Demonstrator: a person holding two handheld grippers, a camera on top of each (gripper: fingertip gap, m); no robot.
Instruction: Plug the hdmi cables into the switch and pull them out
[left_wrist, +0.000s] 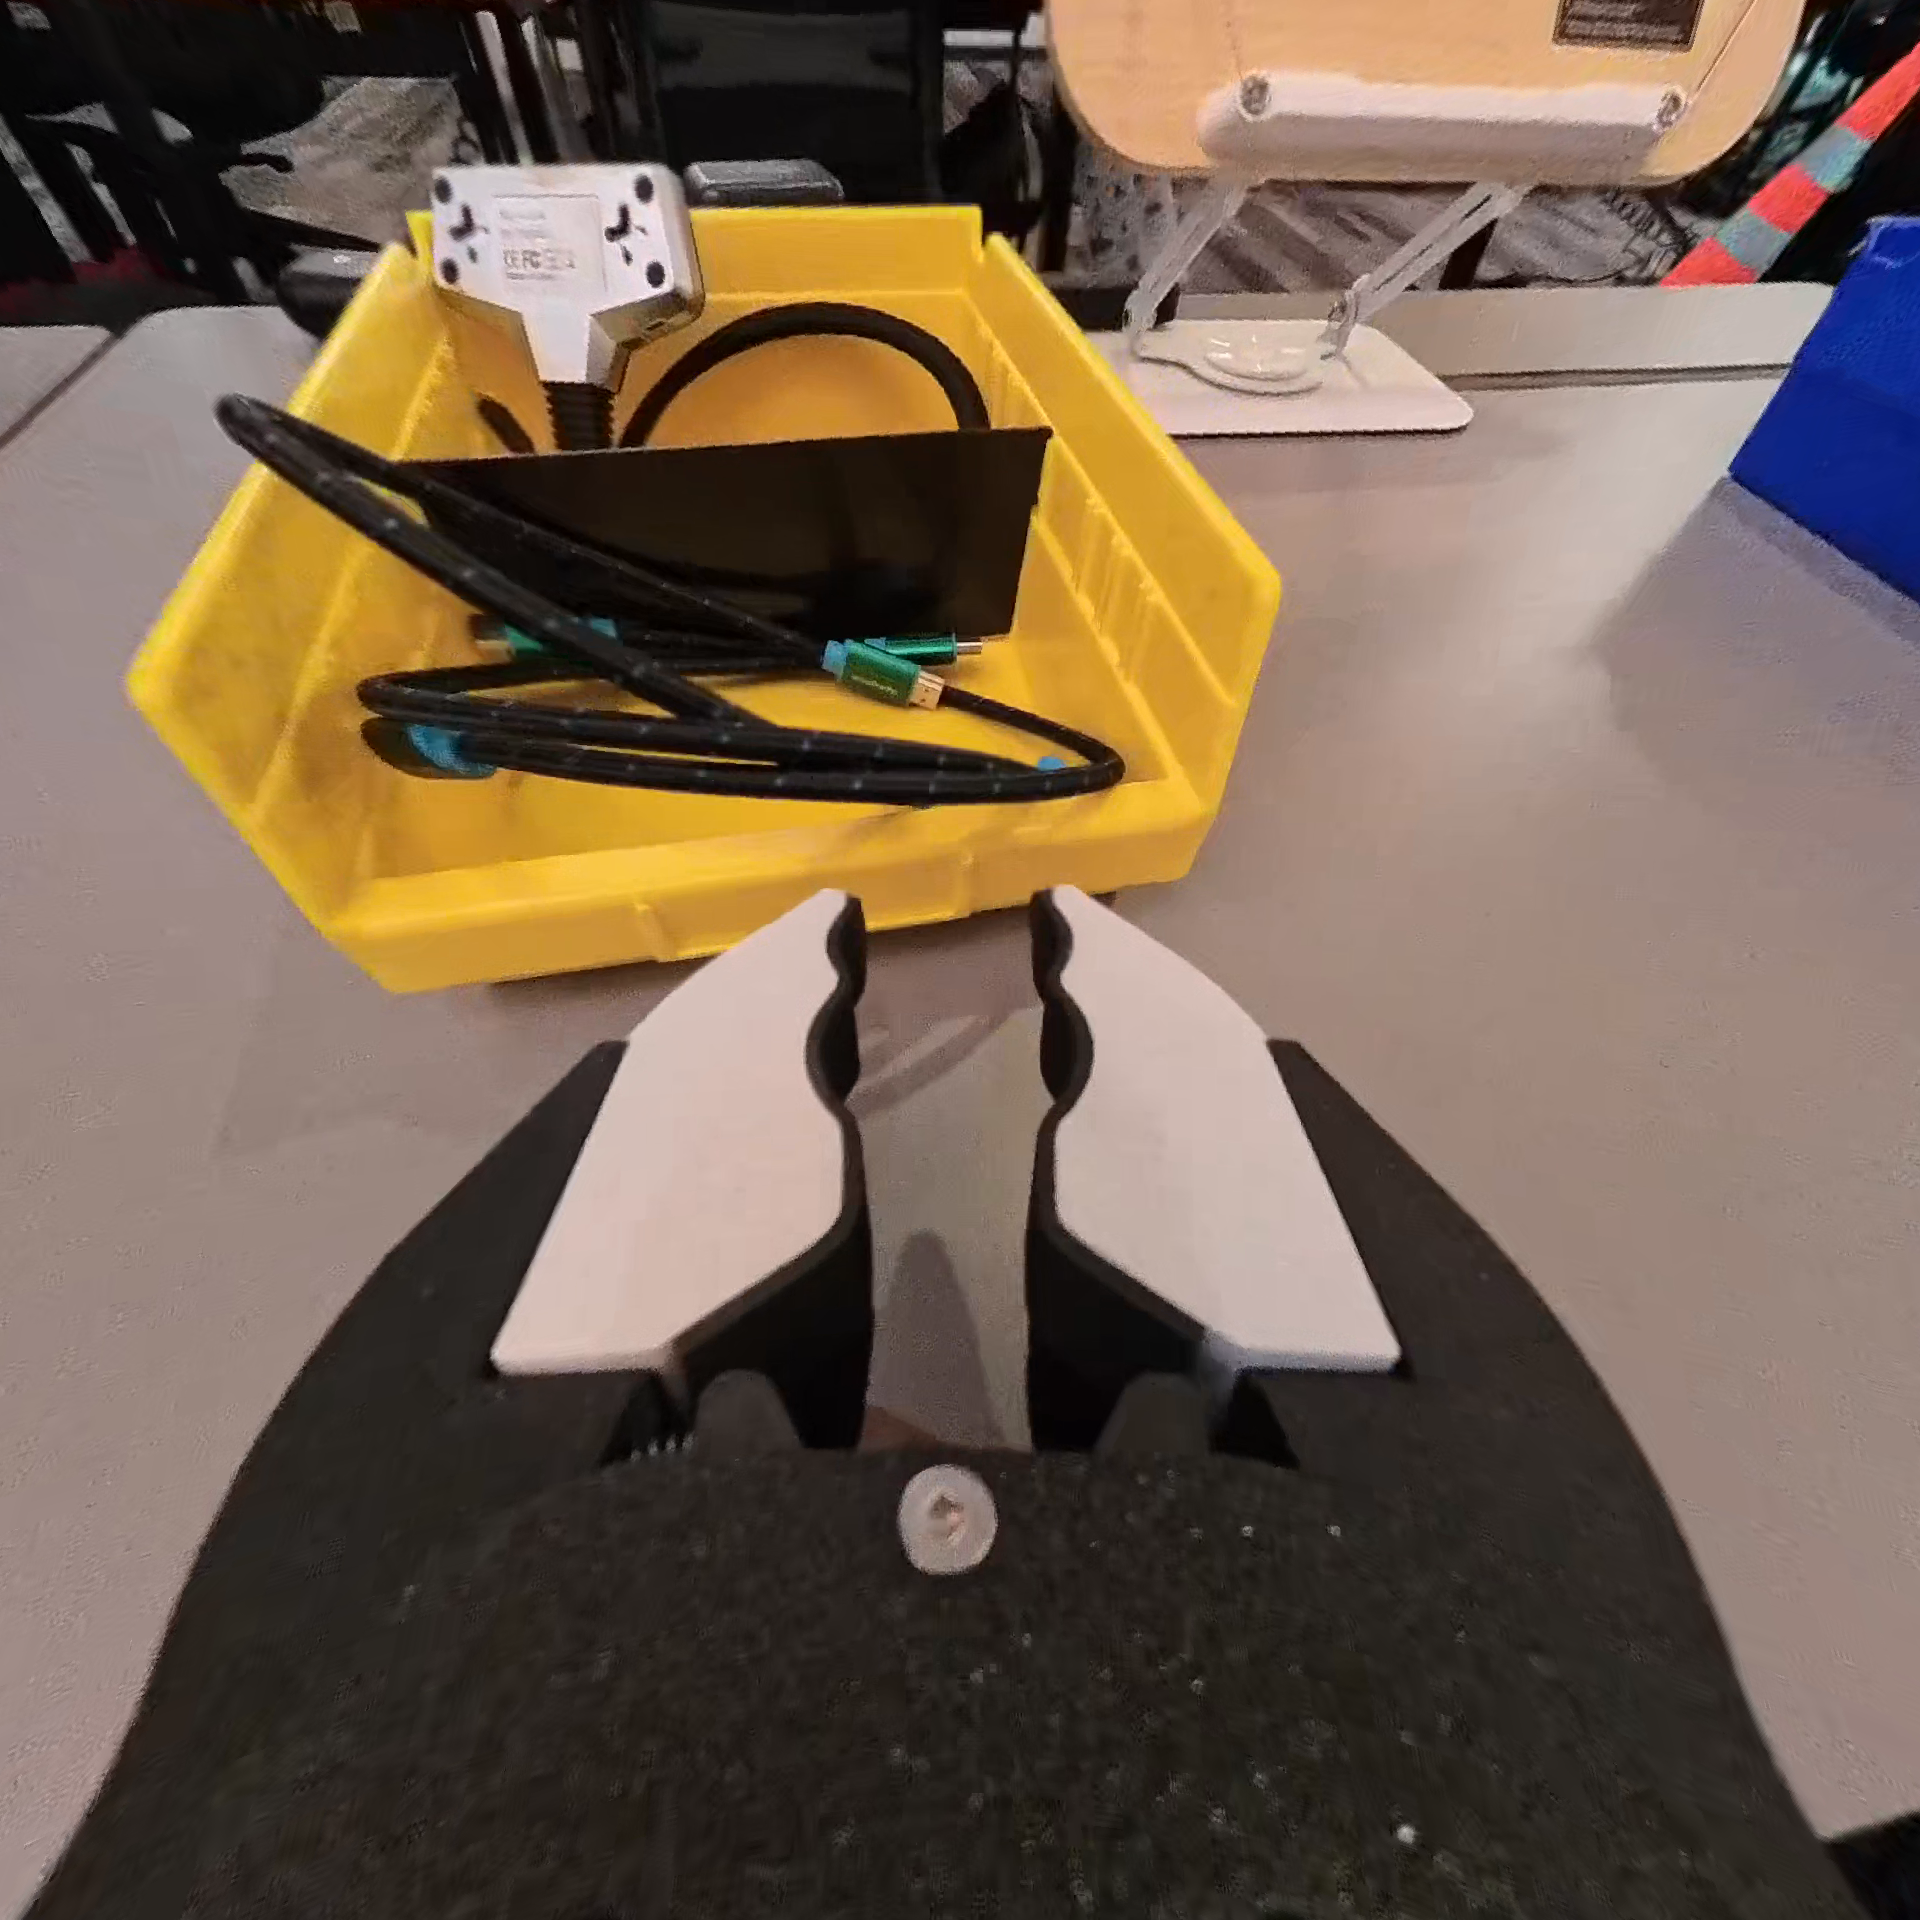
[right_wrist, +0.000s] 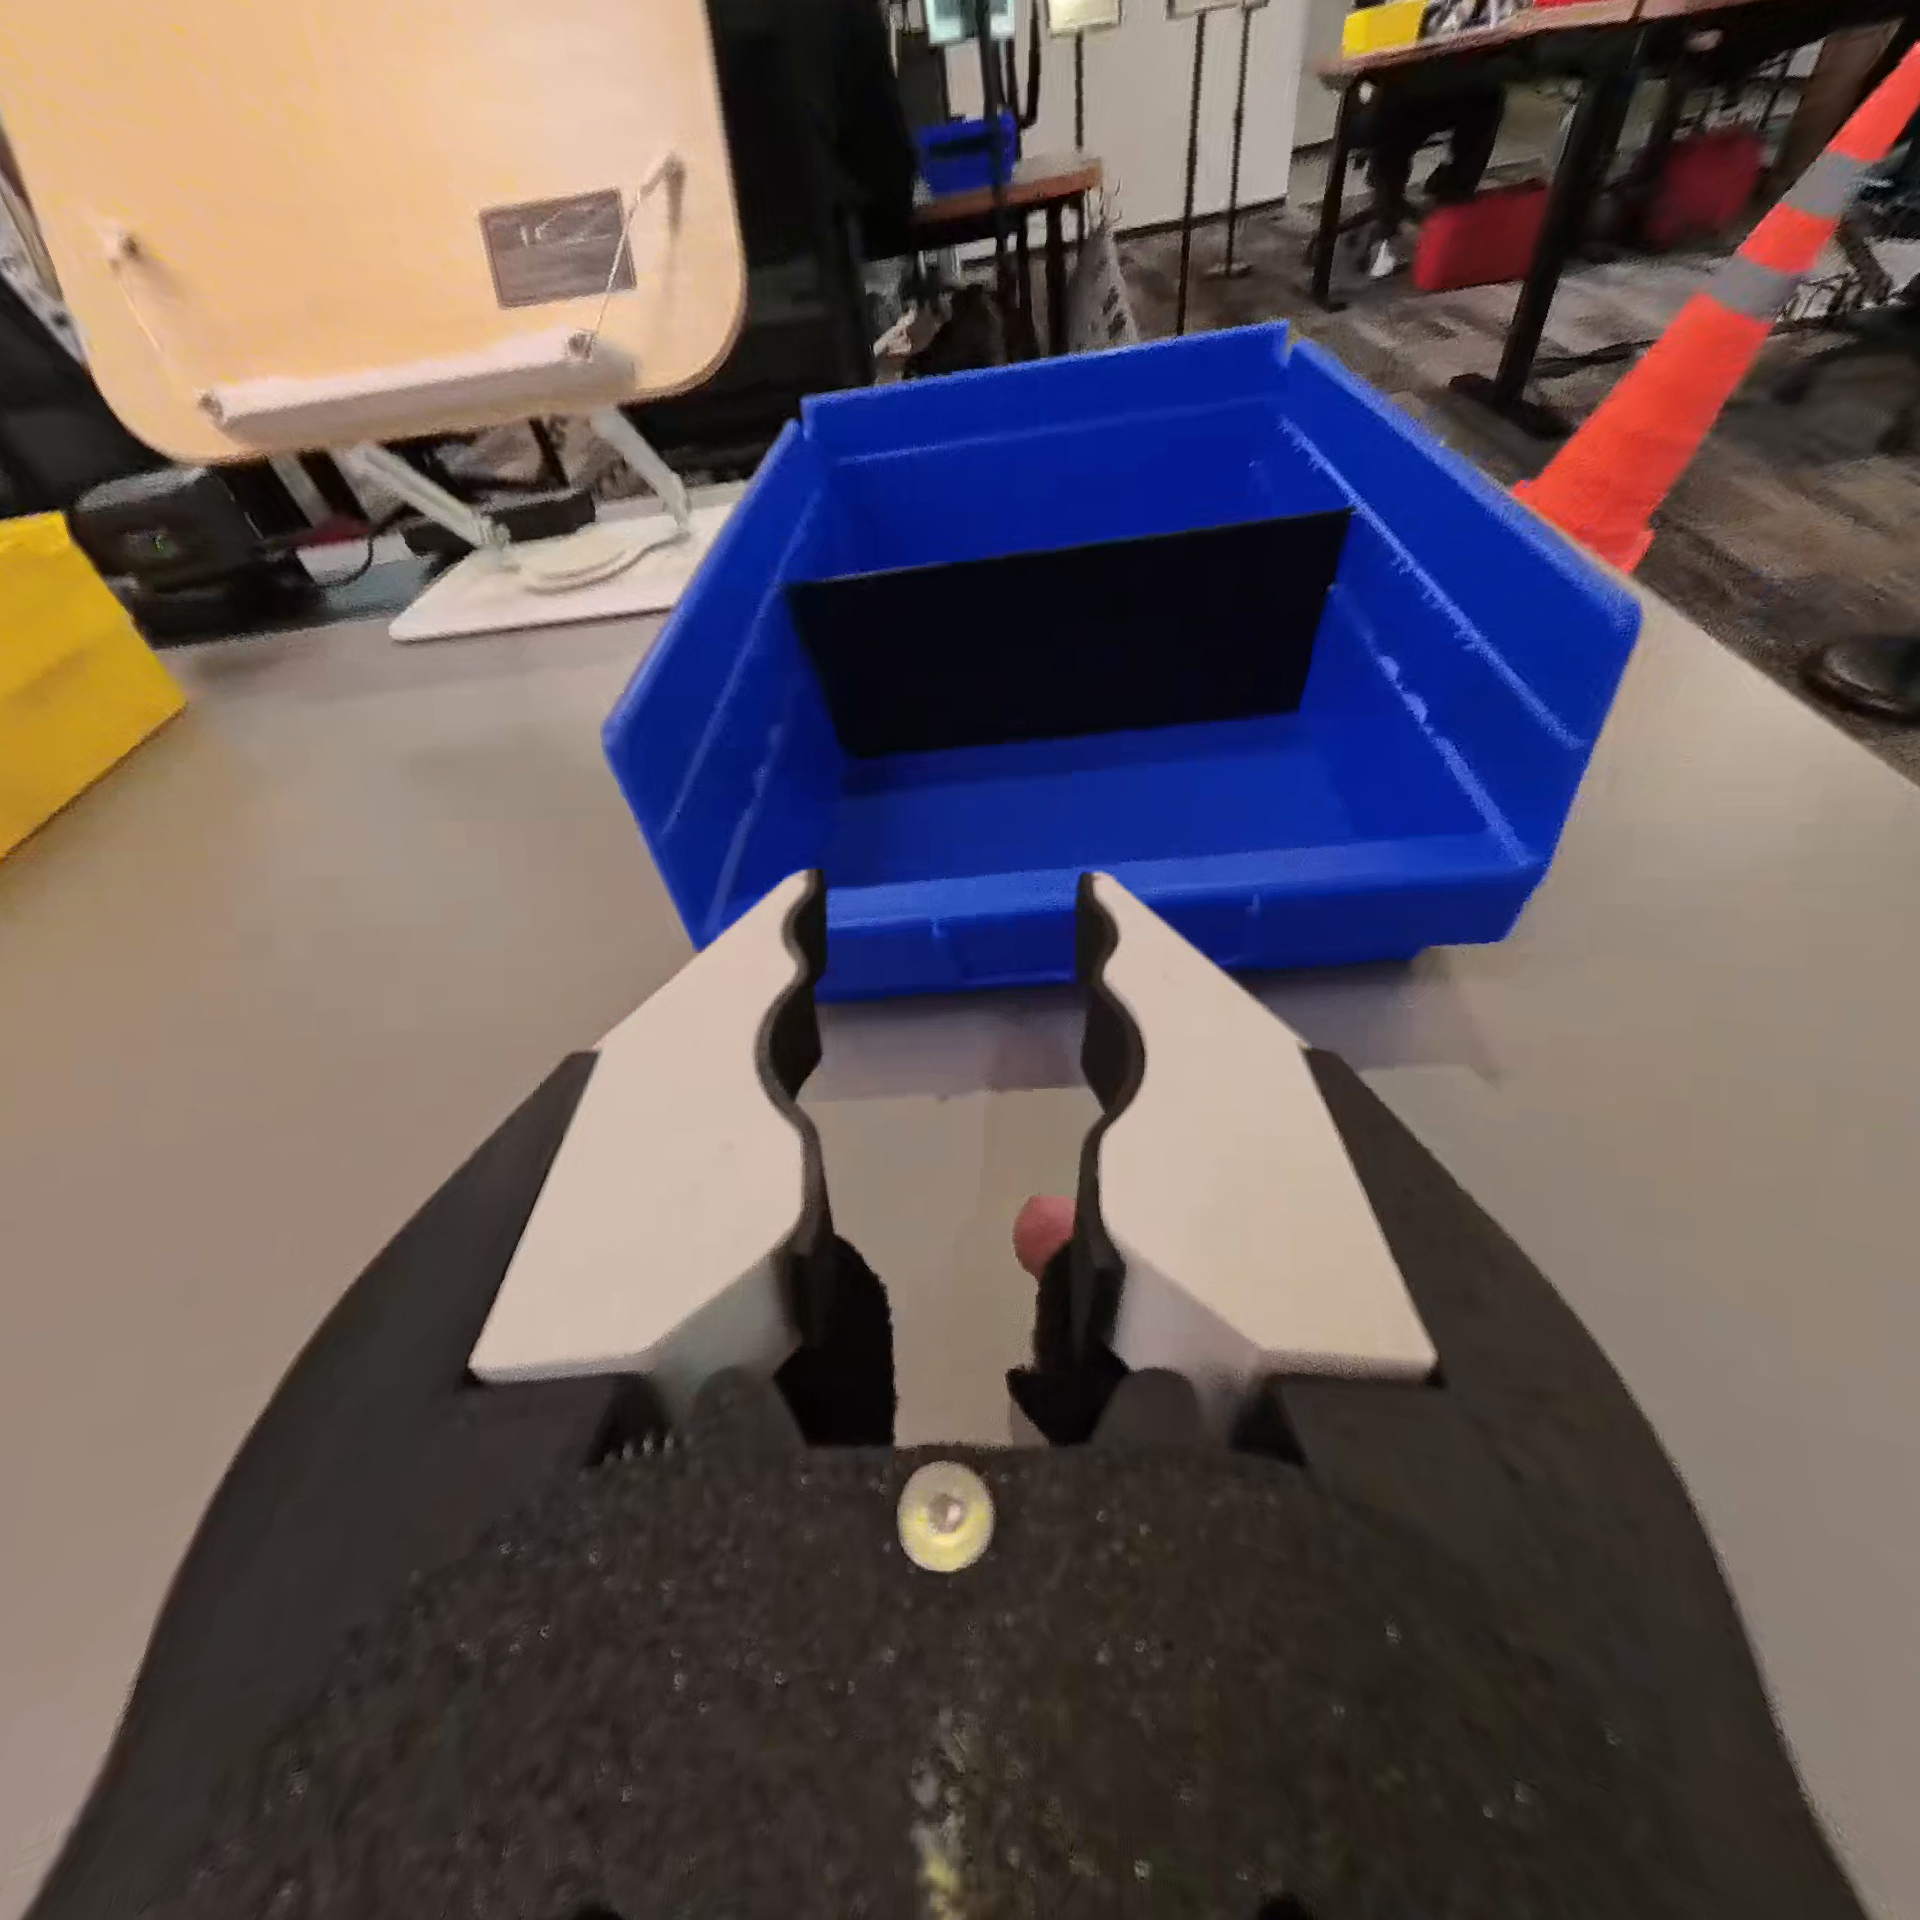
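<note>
Left gripper (left_wrist: 948, 914), lower centre of frame: jaws parted, holding nothing, poised before the yellow bin (left_wrist: 1122, 582). Inside it, the silver switch (left_wrist: 566, 270) leans at upper left; the black hdmi cables (left_wrist: 665, 717) with green plugs lie coiled in front of a black divider (left_wrist: 790, 530). Right gripper (right_wrist: 948, 894): jaws parted, empty, facing the blue bin (right_wrist: 1455, 582) at centre frame.

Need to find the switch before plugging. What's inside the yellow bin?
In the yellow bin, behind the black divider, the silver switch leans on the back wall. In front lie black cables with green plugs. The divider hides the floor behind it.
</note>
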